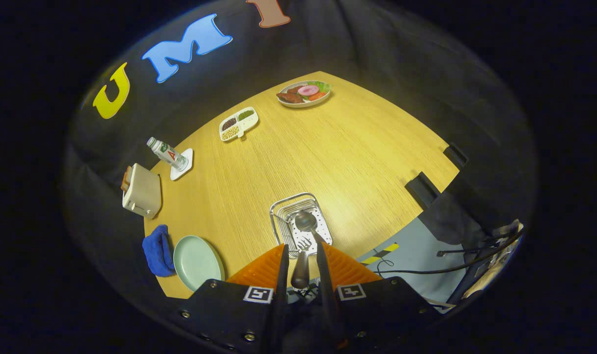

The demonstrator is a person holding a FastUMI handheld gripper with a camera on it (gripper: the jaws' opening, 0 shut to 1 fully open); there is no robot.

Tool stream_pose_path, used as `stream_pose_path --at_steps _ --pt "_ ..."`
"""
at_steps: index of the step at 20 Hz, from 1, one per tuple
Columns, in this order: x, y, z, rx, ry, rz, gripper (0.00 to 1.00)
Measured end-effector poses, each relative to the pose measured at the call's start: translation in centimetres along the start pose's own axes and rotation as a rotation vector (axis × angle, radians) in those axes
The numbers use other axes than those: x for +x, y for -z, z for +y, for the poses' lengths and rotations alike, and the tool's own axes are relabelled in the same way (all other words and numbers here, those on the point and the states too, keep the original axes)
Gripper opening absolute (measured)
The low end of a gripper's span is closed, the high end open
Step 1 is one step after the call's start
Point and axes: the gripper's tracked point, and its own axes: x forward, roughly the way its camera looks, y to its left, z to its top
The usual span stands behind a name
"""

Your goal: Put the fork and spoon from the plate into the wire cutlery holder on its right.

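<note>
Above the near edge of the tabletop the gripper is held high and angled steeply down, its two orange fingers reaching toward the wire cutlery holder. The fingers are drawn close together, and a dark handle is seen in the narrow gap between them; whether both fingers press on it cannot be told.

The spoon is seen with its bowl over the perforated base of the holder, its stem running back toward the fingers, so its long axis lies along the line of the gripper with the bowl pointing away. The fork shows its tines just ahead of the fingertips, also over the holder, pointing the same way. Which handle belongs to which utensil cannot be made out.

The pale green plate lies at the near left edge of the tabletop, beside a blue cloth, with the holder on its right. Along the left edge a toaster and a bottle on a coaster are placed. A divided dish and a plate of food sit toward the far corner.
</note>
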Motion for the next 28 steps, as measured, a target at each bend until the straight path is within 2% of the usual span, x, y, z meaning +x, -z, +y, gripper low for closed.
stream_pose_path --at_steps 8,15,18,22,28 --pt "-4.5 -7.1 1.5 -0.064 0.023 -0.35 0.33" --pt "-13.0 -14.2 6.1 -0.207 0.081 -0.788 0.33" --pt "-16.1 -16.1 9.4 -0.247 0.071 -0.933 0.33" --pt "-18.5 -17.1 14.1 -0.324 0.021 -1.044 0.33" --pt "-19.2 -17.5 19.8 -0.355 -0.11 -1.072 0.33"
